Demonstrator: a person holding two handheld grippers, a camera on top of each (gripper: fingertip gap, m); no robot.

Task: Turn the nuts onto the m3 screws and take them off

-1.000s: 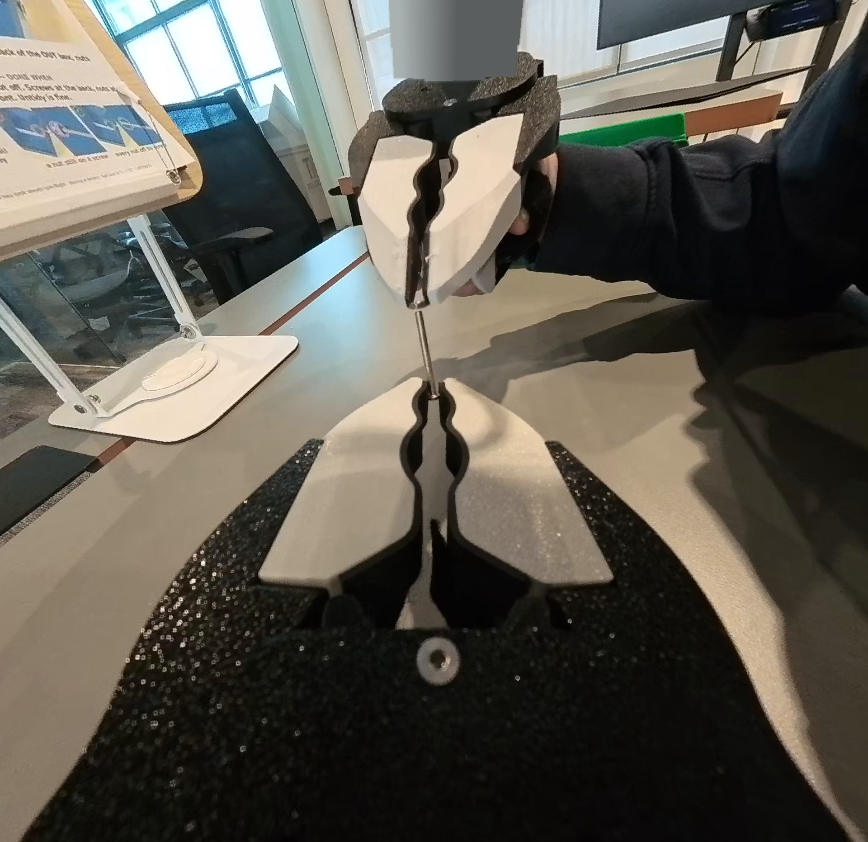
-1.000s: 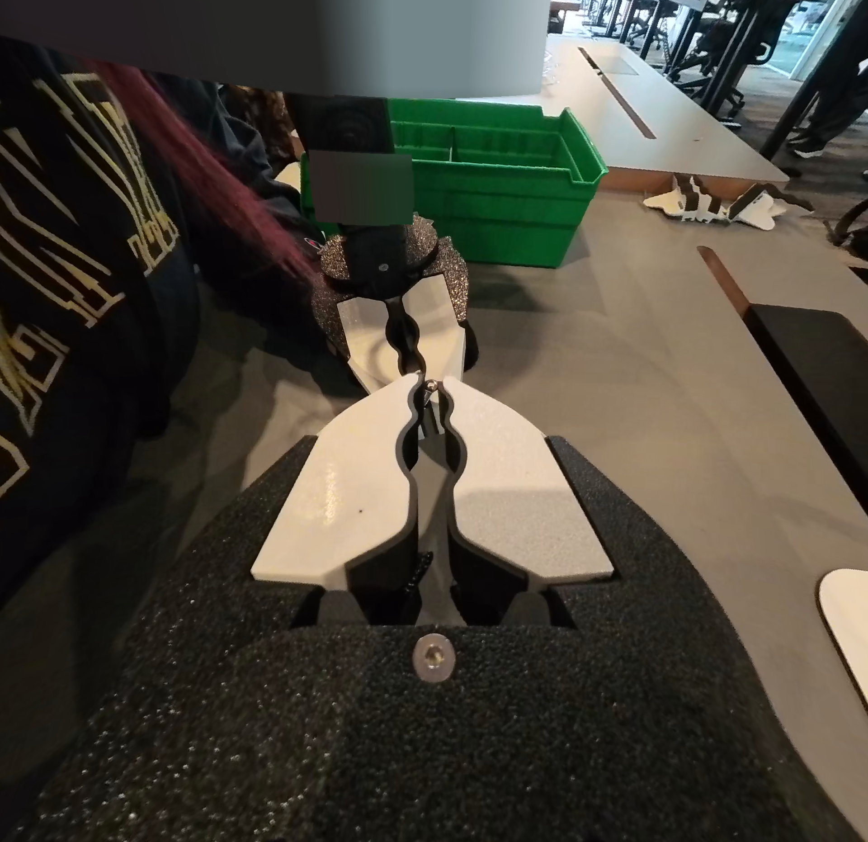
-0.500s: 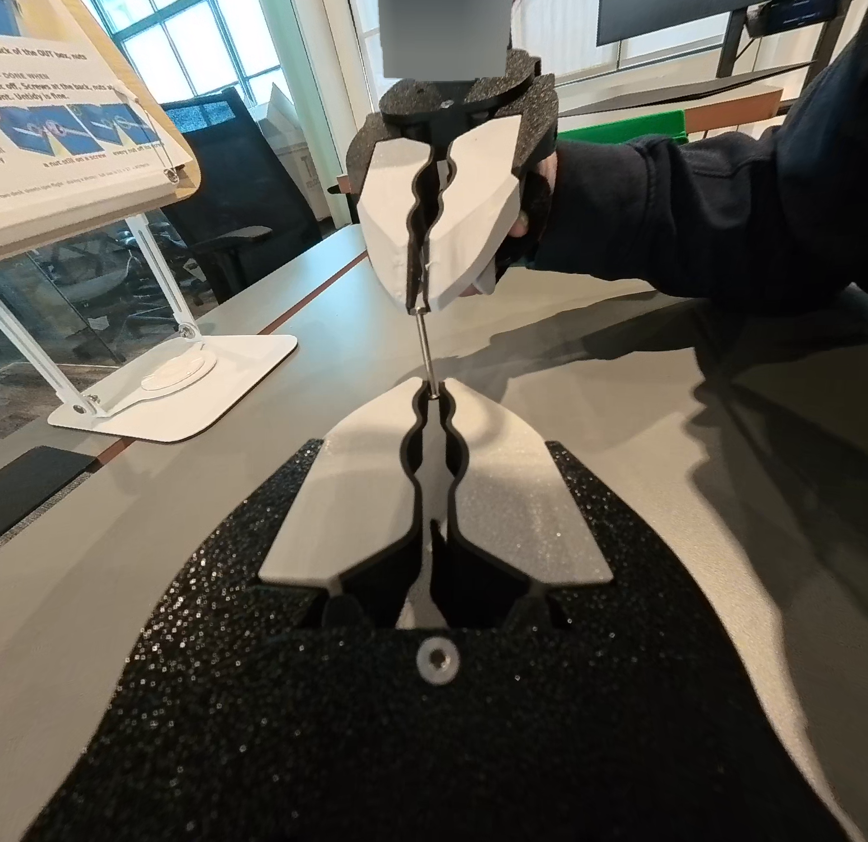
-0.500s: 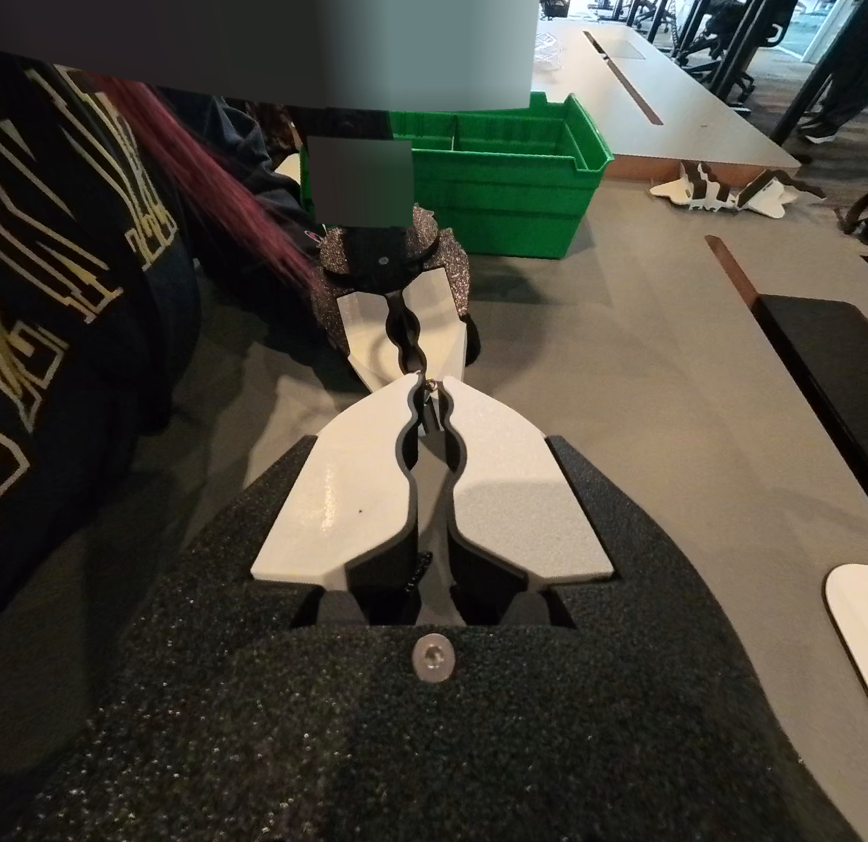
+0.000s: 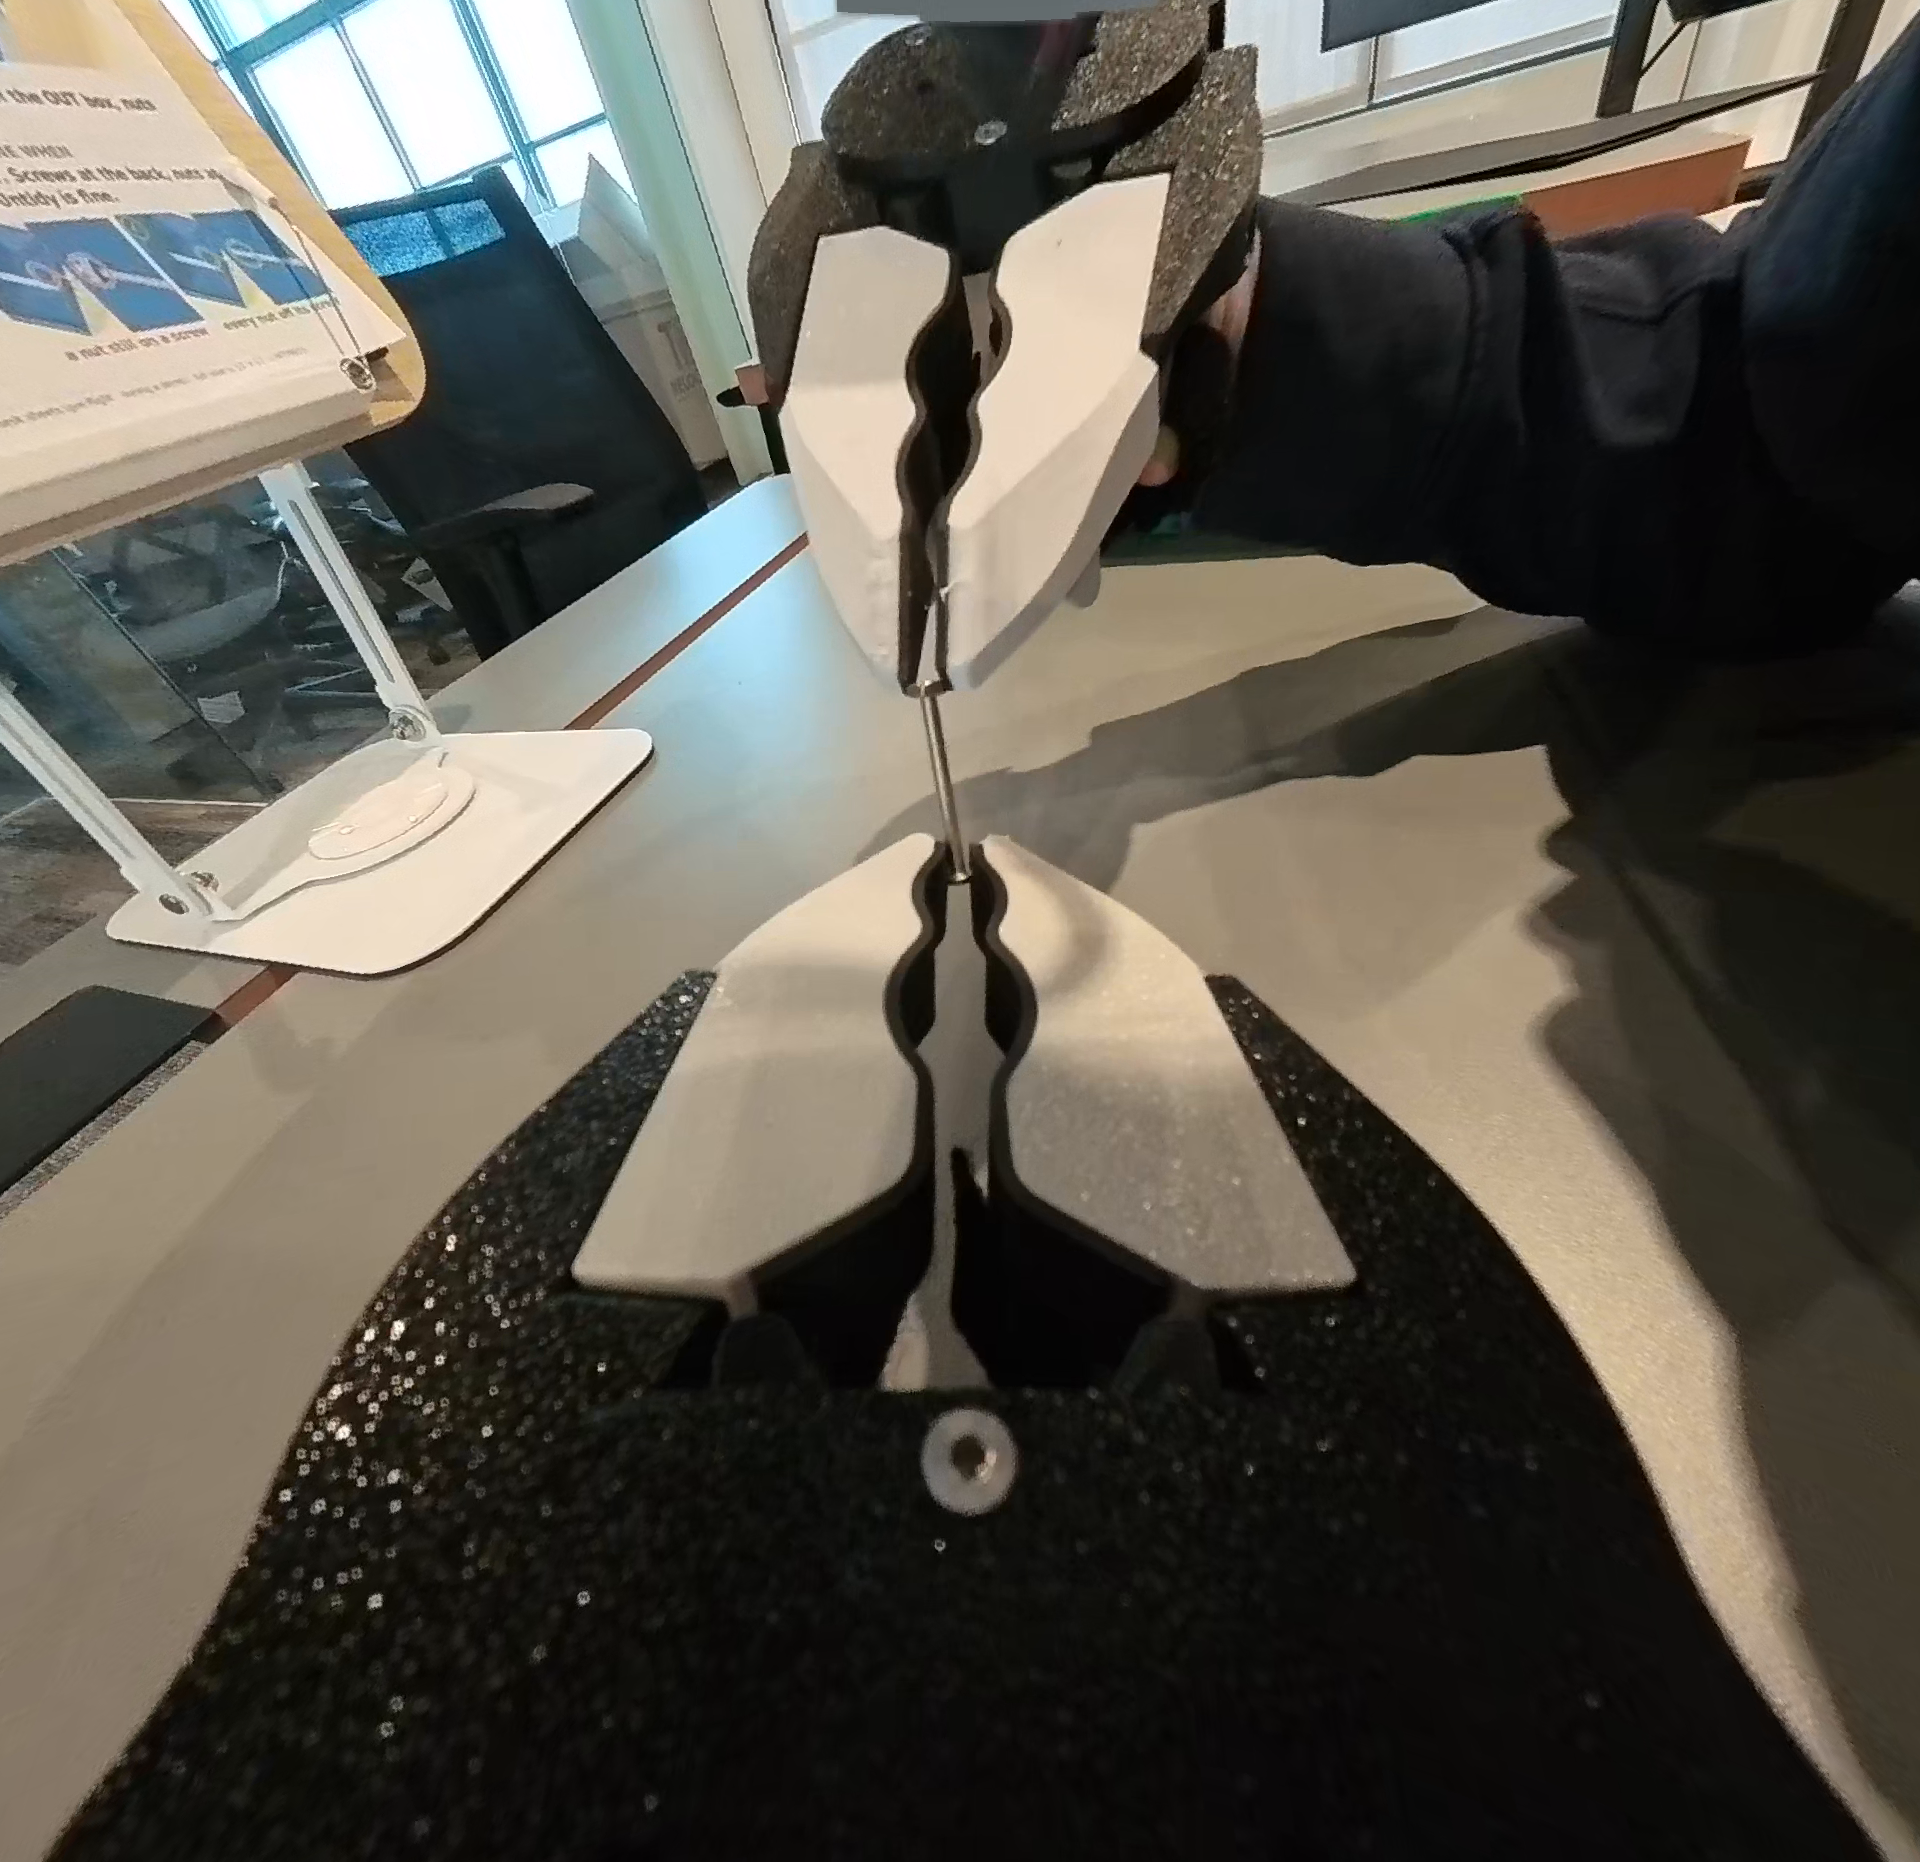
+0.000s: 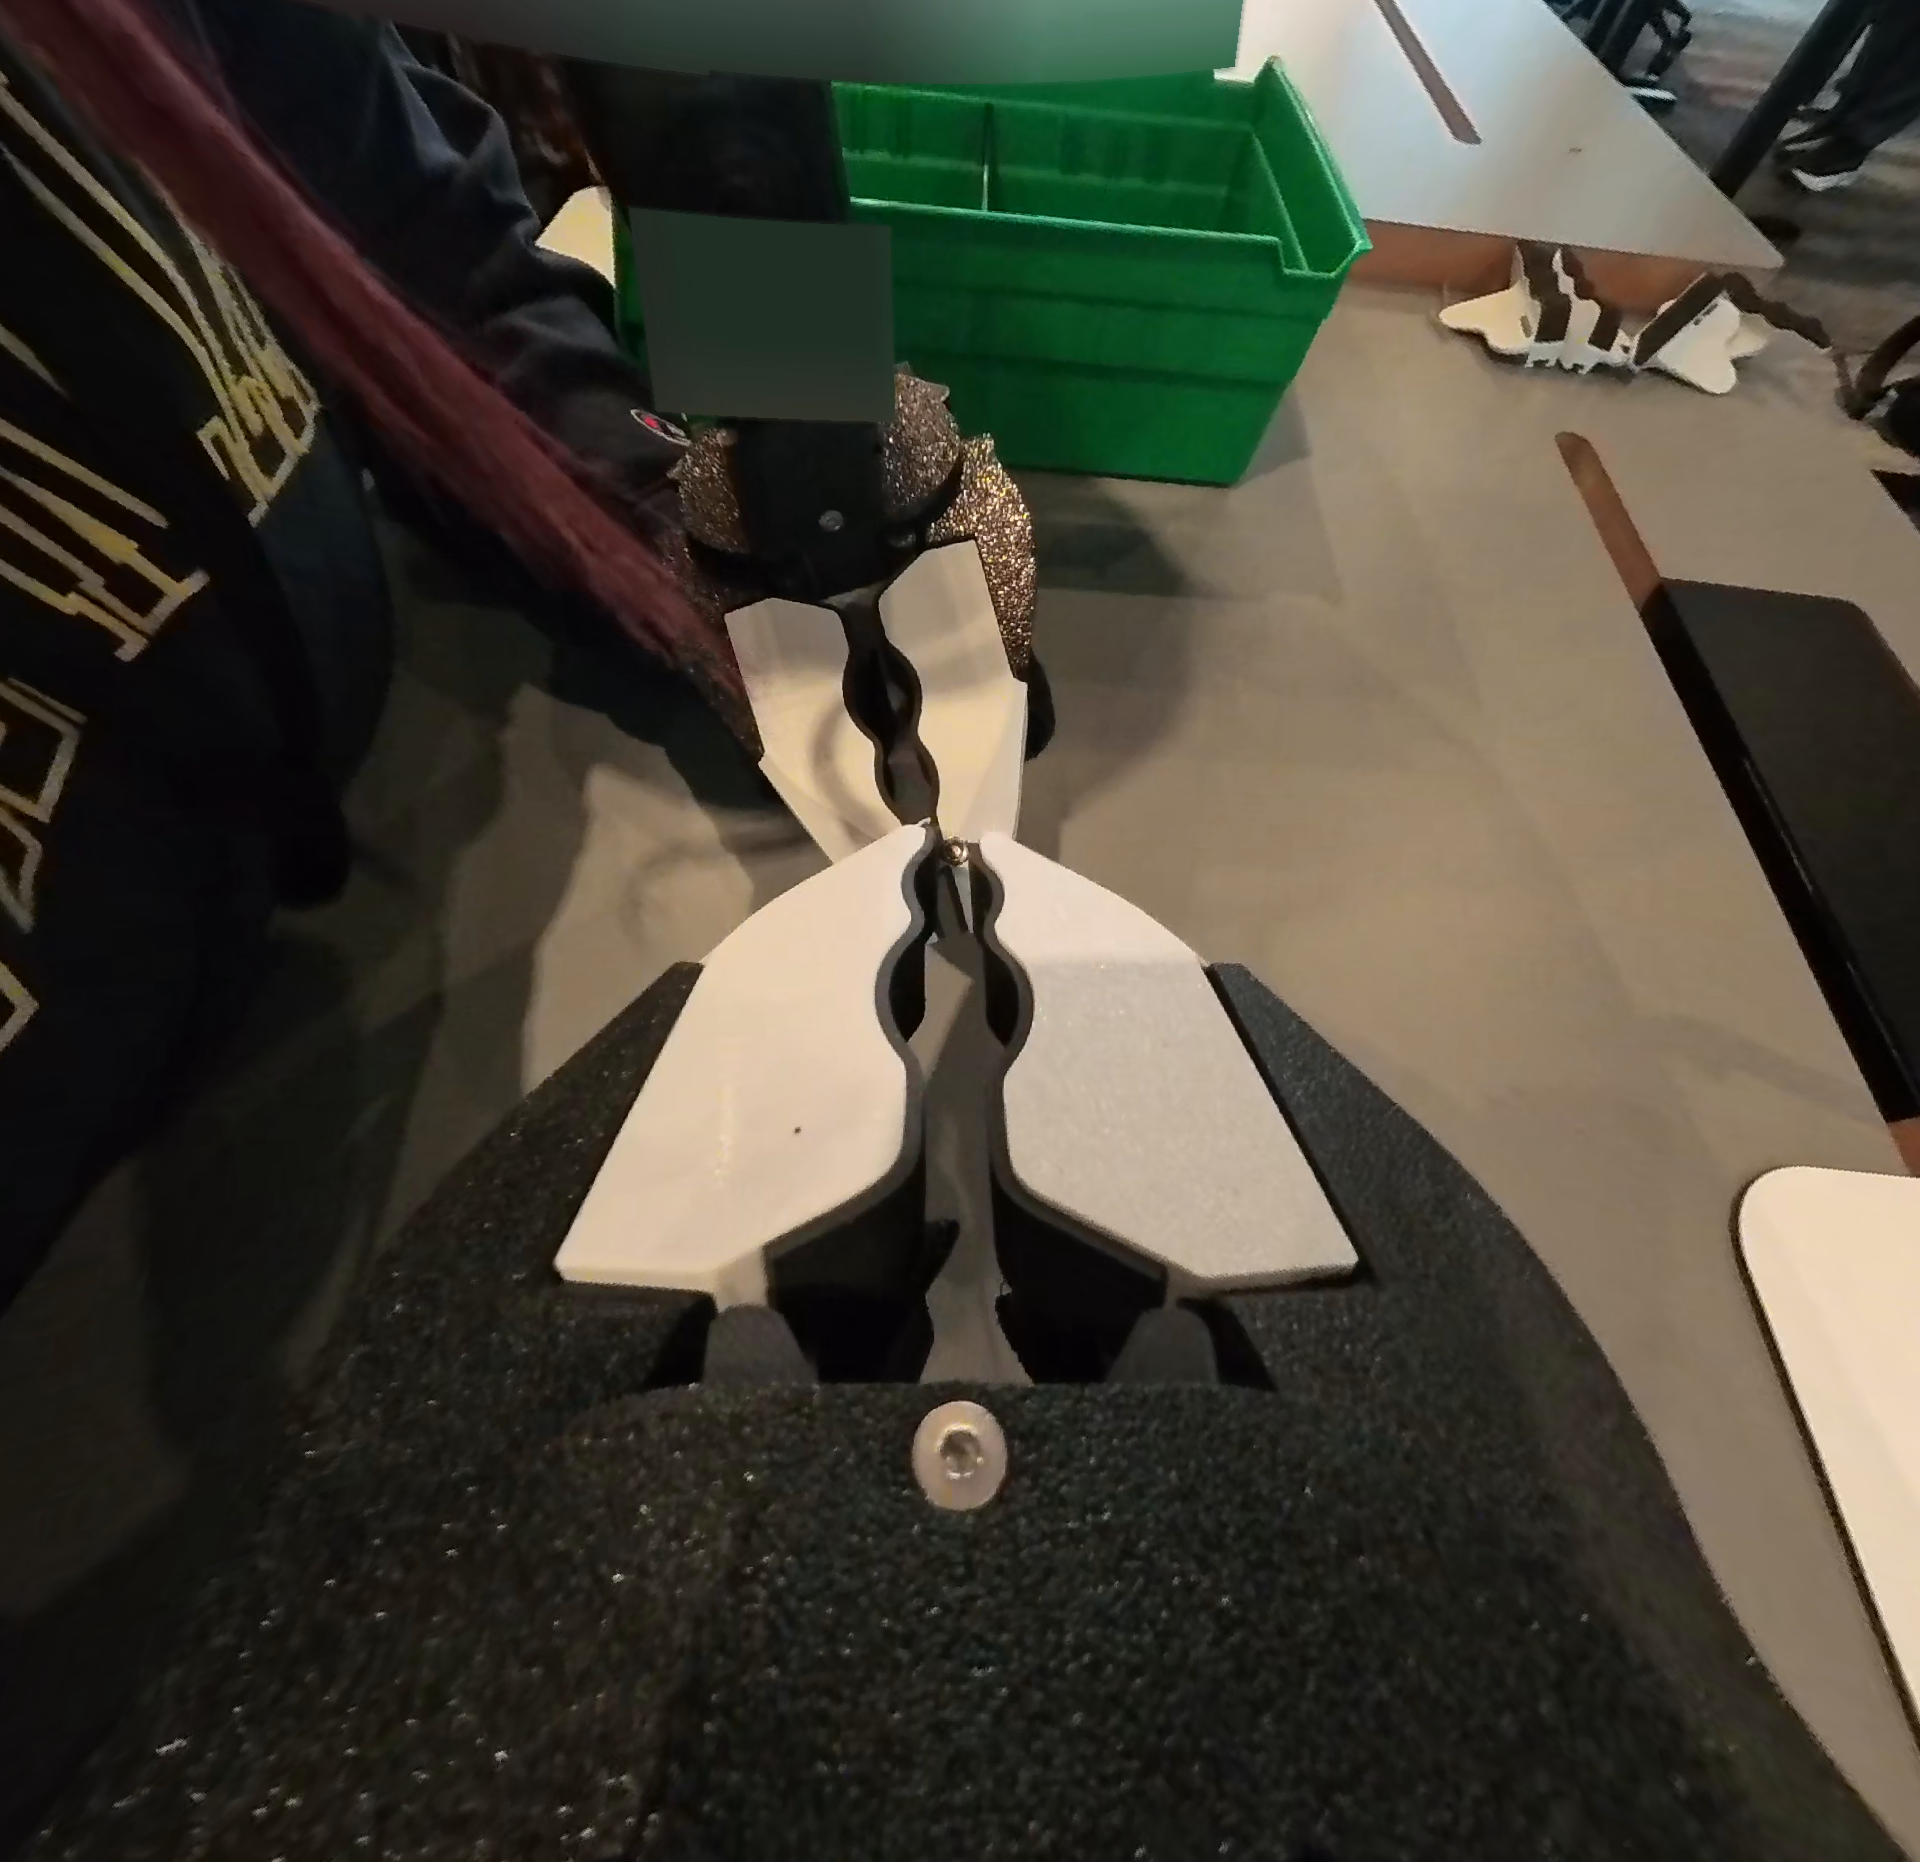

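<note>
A thin M3 screw [image 5: 943, 773] spans the gap between my two grippers above the grey table [image 5: 1299, 929]. My left gripper [image 5: 954, 858] is shut on the screw's near end. My right gripper [image 5: 928, 672], held by a hand in a dark sleeve [image 5: 1558, 410], faces it and is shut on a small nut [image 5: 928, 684] at the screw's far end. In the right wrist view the nut [image 6: 951, 849] shows as a silvery speck between the tips of my right gripper [image 6: 951, 844]. My left gripper [image 6: 914, 789] is just beyond it, tip to tip.
A green bin [image 6: 1091, 285] stands on the table behind the left gripper. A white stand base [image 5: 384, 846] with a tilted instruction board [image 5: 156, 254] is on the left. Spare white fingers [image 6: 1621, 326] lie far right. A black pad [image 6: 1808, 773] is by the table edge. Both grippers' tips are close together, under 4 cm apart.
My right gripper has turned and tilted a little around the screw's far end, still shut on the nut. The left gripper and the screw have stayed in place.
</note>
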